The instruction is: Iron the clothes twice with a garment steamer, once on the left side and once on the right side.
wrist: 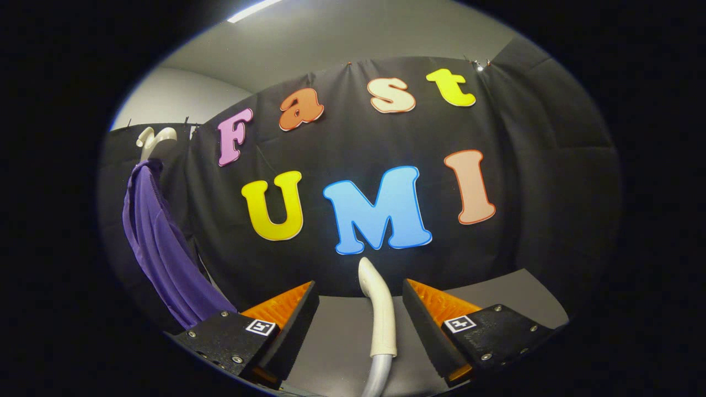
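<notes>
The garment steamer's pale handle (379,309) stands upright between my two fingers, its hose (378,377) running down below it. My gripper (359,300) is open: both fingers stand apart from the handle, with a gap on each side. A purple garment (160,248) hangs on a white hanger (156,140) far off to the left, against the black booth wall. The steamer's head is hidden from me.
A grey table surface (496,292) lies under and beyond the fingers, ending at the black cloth wall (540,182). A white wall (171,96) and grey ceiling with a light strip rise behind the cloth.
</notes>
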A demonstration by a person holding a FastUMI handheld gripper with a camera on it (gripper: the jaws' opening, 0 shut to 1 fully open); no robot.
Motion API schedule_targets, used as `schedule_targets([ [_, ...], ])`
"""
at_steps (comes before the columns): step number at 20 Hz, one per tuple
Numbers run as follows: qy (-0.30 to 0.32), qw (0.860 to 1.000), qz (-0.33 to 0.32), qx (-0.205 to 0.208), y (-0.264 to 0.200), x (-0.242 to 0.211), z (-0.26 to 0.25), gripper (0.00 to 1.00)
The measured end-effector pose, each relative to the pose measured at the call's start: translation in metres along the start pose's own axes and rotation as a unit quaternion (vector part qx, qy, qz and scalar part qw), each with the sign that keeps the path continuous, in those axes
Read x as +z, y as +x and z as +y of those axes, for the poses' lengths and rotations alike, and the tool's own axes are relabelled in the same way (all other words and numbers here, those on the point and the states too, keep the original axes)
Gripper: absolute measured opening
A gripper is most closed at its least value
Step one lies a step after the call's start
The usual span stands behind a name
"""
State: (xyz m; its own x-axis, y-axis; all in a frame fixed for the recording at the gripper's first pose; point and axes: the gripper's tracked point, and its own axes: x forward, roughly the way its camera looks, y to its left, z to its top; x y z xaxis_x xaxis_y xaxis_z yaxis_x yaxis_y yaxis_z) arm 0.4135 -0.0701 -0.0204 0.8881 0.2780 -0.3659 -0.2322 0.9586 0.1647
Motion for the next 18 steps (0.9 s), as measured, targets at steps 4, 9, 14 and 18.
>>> schedule_targets([
  [4,0.071,0.995,0.057,0.033,0.028,-0.031,-0.019,0.94],
  [9,0.159,0.975,0.138,0.068,0.051,-0.066,-0.024,0.94],
  [14,0.22,0.952,0.188,0.099,0.067,-0.086,-0.013,0.94],
  [18,0.273,0.931,0.217,0.109,0.073,-0.1,-0.011,0.93],
])
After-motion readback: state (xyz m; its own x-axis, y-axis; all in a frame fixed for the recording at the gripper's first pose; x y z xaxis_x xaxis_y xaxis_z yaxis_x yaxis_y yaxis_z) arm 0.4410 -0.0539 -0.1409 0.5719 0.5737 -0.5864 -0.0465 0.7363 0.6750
